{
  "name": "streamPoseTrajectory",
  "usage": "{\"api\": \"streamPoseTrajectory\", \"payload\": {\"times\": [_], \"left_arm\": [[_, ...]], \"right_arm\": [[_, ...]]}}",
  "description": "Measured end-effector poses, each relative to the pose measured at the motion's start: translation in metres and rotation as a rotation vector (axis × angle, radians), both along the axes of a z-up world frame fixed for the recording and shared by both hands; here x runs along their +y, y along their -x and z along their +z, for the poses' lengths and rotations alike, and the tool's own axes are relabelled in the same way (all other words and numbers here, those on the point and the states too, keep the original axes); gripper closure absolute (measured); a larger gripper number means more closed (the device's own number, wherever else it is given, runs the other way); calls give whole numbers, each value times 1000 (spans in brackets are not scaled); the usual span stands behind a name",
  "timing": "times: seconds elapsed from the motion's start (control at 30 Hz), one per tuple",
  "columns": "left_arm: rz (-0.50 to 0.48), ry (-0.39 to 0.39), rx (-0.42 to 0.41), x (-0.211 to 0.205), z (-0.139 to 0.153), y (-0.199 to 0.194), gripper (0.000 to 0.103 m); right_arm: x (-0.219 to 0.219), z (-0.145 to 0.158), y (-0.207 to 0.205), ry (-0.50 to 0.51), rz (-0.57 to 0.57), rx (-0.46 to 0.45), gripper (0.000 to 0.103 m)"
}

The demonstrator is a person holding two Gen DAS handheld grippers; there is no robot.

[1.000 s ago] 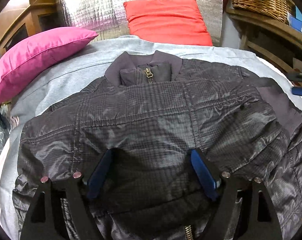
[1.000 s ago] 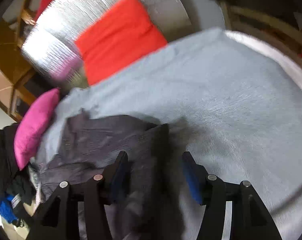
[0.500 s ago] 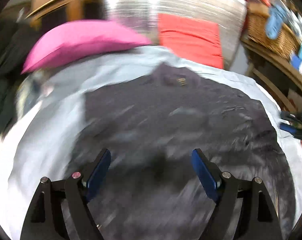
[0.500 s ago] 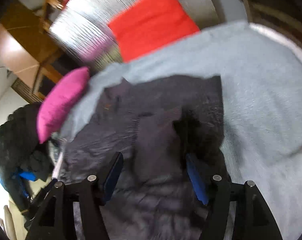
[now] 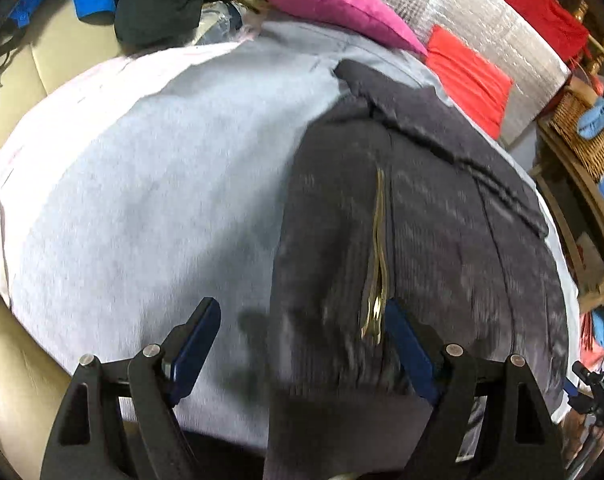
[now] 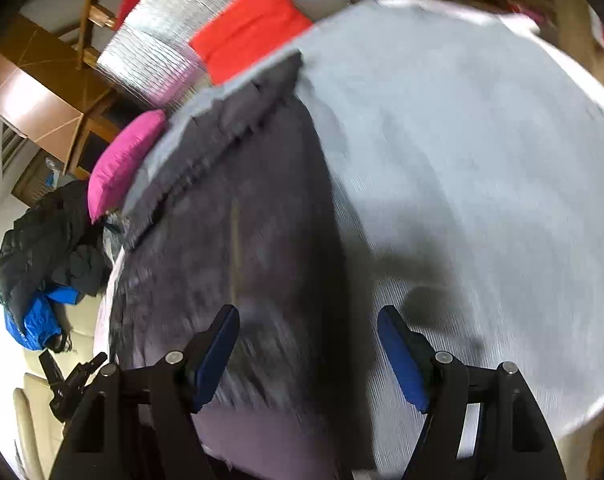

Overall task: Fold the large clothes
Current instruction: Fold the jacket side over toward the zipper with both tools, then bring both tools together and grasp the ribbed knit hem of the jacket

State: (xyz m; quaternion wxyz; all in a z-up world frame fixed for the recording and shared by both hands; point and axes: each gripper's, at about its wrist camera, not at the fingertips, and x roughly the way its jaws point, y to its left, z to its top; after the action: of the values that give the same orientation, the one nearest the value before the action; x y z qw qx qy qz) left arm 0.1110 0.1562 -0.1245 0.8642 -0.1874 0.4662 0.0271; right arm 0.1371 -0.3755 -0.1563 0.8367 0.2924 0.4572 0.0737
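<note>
Both wrist cameras look steeply down, close over the bed — each shares the dark jacket (image 5: 422, 240) (image 6: 241, 240) toward 12 o'clock.

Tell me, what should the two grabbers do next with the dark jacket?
Probably lower both and pinch the hem corners. The dark quilted jacket lies narrow on the grey blanket. The left gripper and right gripper, whose jaws have just been opening, hang open over its side edges, gripping nothing.

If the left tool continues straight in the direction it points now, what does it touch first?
Most likely the dark jacket: its left edge lies between the open fingers of the left tool, with the grey cover just beside it. Blur makes depth uncertain.
</note>
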Motion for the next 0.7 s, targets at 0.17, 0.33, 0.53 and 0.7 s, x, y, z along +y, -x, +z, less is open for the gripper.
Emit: {"api": "streamPoseTrajectory", "payload": {"times": [0.17, 0.33, 0.53, 0.7], "left_arm": [[-46, -6, 19, -13, -9, 9, 19], [-27, 13, 47, -14, -19, 23, 19], [-29, 22, 47, -11, -25, 32, 19], [-27, 35, 40, -11, -26, 29, 19]], "right_arm": [[13, -9, 21, -9, 41, -14, 28], [28, -22, 29, -39, 63, -6, 28], [39, -25, 34, -49, 78, -8, 30], [46, -26, 36, 23, 83, 1, 47]]}}
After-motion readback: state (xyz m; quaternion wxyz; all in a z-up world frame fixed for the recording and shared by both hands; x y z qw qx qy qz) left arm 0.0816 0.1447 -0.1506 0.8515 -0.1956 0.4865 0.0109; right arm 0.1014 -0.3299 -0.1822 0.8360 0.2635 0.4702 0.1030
